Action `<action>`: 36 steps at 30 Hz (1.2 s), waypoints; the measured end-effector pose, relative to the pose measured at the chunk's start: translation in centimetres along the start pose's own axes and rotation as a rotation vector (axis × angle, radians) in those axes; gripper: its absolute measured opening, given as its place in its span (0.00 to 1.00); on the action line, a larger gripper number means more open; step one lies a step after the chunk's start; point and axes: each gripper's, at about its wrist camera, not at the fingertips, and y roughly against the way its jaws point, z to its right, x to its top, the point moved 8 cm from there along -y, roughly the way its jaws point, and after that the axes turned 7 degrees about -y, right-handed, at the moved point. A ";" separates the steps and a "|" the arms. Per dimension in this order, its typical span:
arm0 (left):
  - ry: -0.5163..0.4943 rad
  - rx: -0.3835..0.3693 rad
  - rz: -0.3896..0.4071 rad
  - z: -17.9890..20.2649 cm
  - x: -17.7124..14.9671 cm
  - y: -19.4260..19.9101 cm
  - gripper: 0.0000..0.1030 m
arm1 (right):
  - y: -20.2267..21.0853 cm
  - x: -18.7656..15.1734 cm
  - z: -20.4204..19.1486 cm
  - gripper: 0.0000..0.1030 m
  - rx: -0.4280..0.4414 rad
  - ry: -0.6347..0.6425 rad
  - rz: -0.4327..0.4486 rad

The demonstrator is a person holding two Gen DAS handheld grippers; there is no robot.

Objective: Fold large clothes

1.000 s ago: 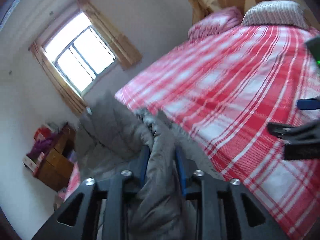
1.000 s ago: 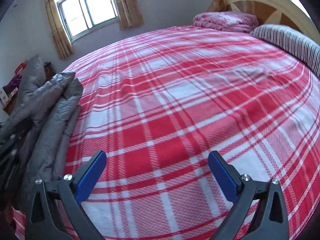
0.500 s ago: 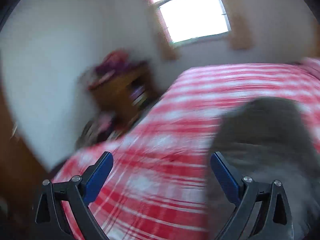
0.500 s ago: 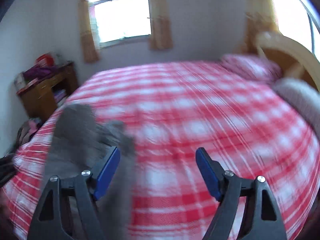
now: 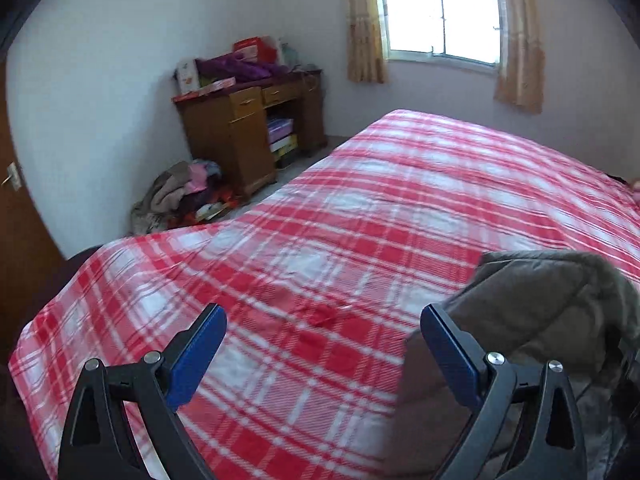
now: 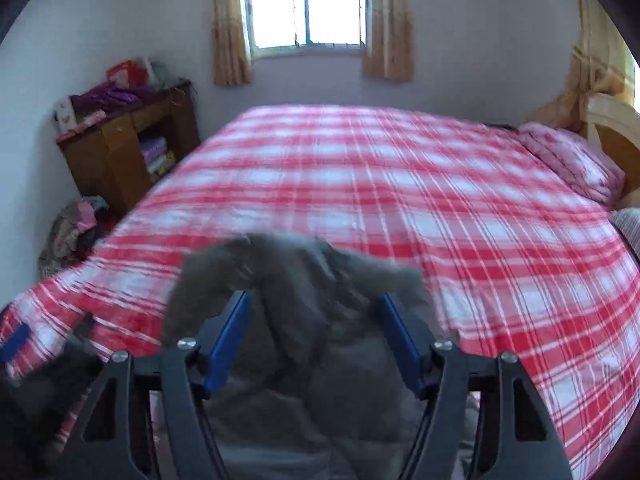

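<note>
Grey quilted fabric of the padded jacket [image 6: 304, 320] bunches between the blue pads of the right gripper [image 6: 316, 340], whose fingers [image 6: 228, 344] stand fairly wide on either side of it; motion blur hides whether the pads touch the cloth. In the left wrist view the same jacket [image 5: 552, 304] lies at the near right of the bed [image 5: 360, 208], just beside and behind the right-hand finger of the left gripper [image 5: 324, 356], whose fingers [image 5: 196, 352] are spread wide over bare red-and-white plaid with nothing between them. The plaid cover stretches far and right of the jacket with broad flat room up to the pink pillow [image 6: 572, 160] and wooden headboard [image 6: 612, 124]. The bed's left edge drops toward a heap of clothes on the floor [image 5: 180, 196] and a wooden cabinet [image 5: 244, 136] by the wall, under a curtained window [image 6: 306, 4]. Boxes on the cabinet carry print too small to read.
</note>
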 end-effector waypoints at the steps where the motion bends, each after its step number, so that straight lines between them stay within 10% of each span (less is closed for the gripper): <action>1: -0.016 -0.008 0.013 1.0 0.1 0.0 0.95 | 0.1 -0.6 0.9 0.67 -0.021 0.004 0.005; 8: -0.246 -0.081 0.069 11.8 -0.4 1.2 0.95 | -1.1 -6.0 10.4 0.67 -0.053 -0.177 -0.046; 13: -0.398 0.012 0.080 16.2 -2.3 0.3 0.95 | -1.9 -8.2 13.6 0.67 -0.031 -0.278 -0.039; 36: -0.334 -0.008 0.024 16.2 -5.5 -3.7 0.99 | -3.9 -10.0 13.1 0.69 -0.027 -0.264 -0.023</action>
